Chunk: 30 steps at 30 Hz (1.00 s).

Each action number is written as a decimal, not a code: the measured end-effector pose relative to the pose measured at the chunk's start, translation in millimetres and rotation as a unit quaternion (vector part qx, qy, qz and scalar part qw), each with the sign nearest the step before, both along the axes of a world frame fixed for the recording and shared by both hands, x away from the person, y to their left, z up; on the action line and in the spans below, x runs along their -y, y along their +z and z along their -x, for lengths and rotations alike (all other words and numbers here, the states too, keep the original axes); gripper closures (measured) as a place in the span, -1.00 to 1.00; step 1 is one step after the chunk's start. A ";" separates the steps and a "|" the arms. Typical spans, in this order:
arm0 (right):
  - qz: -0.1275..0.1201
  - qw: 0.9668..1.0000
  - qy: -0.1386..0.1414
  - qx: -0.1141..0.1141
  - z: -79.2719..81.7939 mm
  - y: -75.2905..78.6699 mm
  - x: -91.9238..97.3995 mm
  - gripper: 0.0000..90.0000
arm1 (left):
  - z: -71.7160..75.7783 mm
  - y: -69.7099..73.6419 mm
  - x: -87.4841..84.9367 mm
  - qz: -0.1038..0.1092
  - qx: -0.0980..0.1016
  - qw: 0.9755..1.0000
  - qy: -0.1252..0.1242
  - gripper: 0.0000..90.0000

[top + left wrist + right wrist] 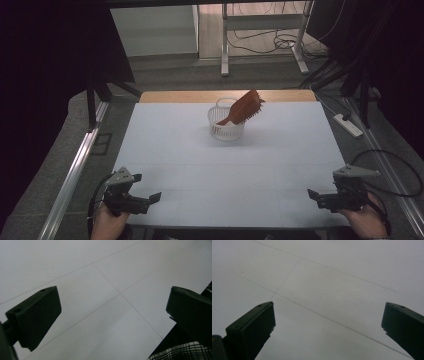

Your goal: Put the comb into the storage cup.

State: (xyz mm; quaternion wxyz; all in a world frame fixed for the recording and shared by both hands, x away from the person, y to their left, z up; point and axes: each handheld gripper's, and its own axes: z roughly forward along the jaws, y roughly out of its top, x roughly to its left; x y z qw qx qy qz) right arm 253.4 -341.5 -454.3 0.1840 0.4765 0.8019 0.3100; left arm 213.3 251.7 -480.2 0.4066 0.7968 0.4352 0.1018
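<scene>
A small white basket (225, 131) stands at the far middle of the white table (225, 170). A brown brush (244, 108) leans in it, its head sticking up to the right over the rim. My left gripper (150, 200) rests near the table's front left corner, held by a hand, far from the basket. Its two black jaws stand wide apart over bare table, so the left gripper (113, 312) is open with nothing between them. My right gripper (314, 196) sits near the front right corner. Here too the right gripper (328, 322) is open and empty.
A wooden strip (227, 95) runs along the table's far edge. Metal rails (75, 170) flank the table on both sides. A white power strip (348, 125) lies on the floor at the right. A desk frame (262, 35) and cables stand beyond.
</scene>
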 end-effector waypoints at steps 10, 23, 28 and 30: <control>0.011 1.000 -0.002 -0.005 1.7 -0.1 -0.2 -1.00 | 0.0 0.0 -0.1 0.000 0.000 1.000 0.000 -1.00; 0.020 1.000 -0.009 -0.013 3.6 -0.1 -0.2 -1.00 | 0.6 0.4 0.4 -0.008 -0.001 1.000 0.005 -1.00; 0.028 0.999 -0.009 -0.020 4.2 -0.5 -1.7 -1.00 | 1.1 0.6 1.0 -0.015 -0.001 1.000 0.005 -1.00; 0.031 0.999 -0.007 -0.024 4.6 -0.8 -2.5 -1.00 | 1.2 0.6 1.3 -0.017 0.000 1.000 0.006 -1.00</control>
